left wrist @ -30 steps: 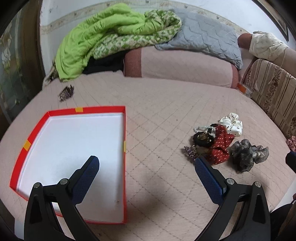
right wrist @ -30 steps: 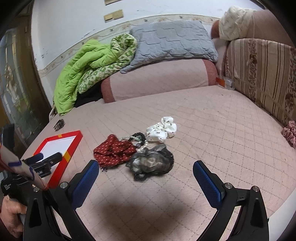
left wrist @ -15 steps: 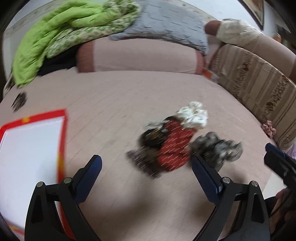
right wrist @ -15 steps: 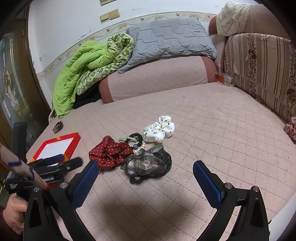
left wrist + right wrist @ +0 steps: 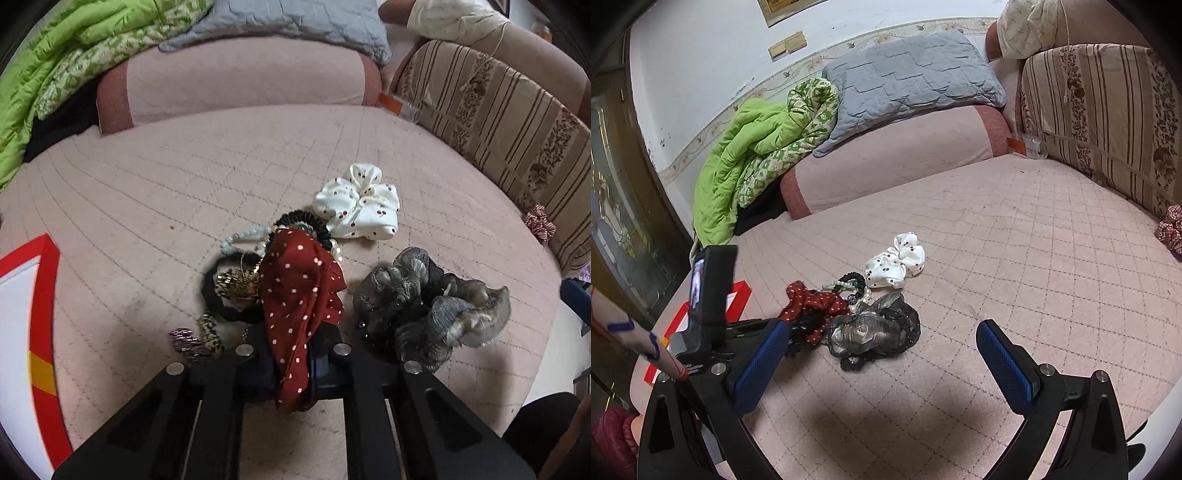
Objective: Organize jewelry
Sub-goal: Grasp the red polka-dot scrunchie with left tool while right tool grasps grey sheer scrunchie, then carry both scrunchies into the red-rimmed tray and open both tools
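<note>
My left gripper (image 5: 291, 363) is shut on the red polka-dot scrunchie (image 5: 299, 291), pinching its near end on the pink bed cover. Around it lie a black hair tie with a gold charm (image 5: 232, 286), a pale bead bracelet (image 5: 243, 236), a white dotted scrunchie (image 5: 358, 203) and a grey sheer scrunchie (image 5: 428, 302). The red-rimmed white tray (image 5: 44, 295) is at the left edge. My right gripper (image 5: 882, 363) is open and empty, hovering just in front of the pile (image 5: 871, 306). The left gripper (image 5: 746, 332) shows there at the red scrunchie (image 5: 812, 301).
A pink bolster (image 5: 897, 155), green quilt (image 5: 757, 147) and grey pillow (image 5: 912, 81) line the back. A striped cushion (image 5: 1108, 118) stands at the right, with a small checked scrunchie (image 5: 1171, 229) below it. A small purple clip (image 5: 184, 339) lies by the left gripper.
My left gripper swung right from the tray to the pile, moved in and closed on the red scrunchie. My right gripper stayed open, drifting slightly closer.
</note>
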Demonstrator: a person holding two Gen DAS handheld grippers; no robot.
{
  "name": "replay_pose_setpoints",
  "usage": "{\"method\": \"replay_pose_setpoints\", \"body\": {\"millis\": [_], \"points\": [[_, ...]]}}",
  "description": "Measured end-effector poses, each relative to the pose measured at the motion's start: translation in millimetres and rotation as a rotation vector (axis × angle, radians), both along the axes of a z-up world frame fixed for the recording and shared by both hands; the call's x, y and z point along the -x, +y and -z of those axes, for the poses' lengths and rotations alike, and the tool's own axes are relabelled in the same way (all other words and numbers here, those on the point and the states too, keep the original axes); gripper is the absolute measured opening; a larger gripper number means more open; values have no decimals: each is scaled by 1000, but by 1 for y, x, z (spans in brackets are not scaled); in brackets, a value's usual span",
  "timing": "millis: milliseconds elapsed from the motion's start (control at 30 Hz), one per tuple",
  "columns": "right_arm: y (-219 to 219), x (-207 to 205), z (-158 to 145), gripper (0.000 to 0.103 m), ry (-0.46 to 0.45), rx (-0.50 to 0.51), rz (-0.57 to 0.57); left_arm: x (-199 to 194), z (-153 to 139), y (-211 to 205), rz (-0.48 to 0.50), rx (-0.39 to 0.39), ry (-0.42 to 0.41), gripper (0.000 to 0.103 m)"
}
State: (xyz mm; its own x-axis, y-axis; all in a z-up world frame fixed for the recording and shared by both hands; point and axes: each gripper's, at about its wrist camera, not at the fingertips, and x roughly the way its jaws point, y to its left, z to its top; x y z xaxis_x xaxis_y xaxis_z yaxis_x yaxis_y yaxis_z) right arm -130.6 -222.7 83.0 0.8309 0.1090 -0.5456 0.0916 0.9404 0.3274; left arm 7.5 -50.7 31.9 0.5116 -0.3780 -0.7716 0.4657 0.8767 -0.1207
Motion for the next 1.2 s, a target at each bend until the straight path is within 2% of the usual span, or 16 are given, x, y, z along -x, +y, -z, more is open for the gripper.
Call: {"method": "replay_pose_setpoints", "body": {"millis": [267,500,600,633,667,767,867,1200], "points": [[10,-14,8,103,47,11,-19,25,-47,47,-25,130,-83,10],[0,-59,41,102,196,-112,-7,30,-62,96,-101,172,-118,10],[-3,-71,50,91,225,-164,-8,30,-62,117,-144,180,-124,10],[-1,-76,53,78,233,-172,-18,29,-62,121,-157,182,-125,10],[2,-80,56,57,243,-177,-34,29,-62,124,-167,187,-127,10],[6,-82,61,33,256,-182,-48,30,-63,132,-183,188,-136,10],[9,-76,56,29,224,-156,-51,31,-62,138,-197,185,-141,10],[20,-68,36,28,109,-158,-96,30,-63,174,-276,212,-143,10]]}}
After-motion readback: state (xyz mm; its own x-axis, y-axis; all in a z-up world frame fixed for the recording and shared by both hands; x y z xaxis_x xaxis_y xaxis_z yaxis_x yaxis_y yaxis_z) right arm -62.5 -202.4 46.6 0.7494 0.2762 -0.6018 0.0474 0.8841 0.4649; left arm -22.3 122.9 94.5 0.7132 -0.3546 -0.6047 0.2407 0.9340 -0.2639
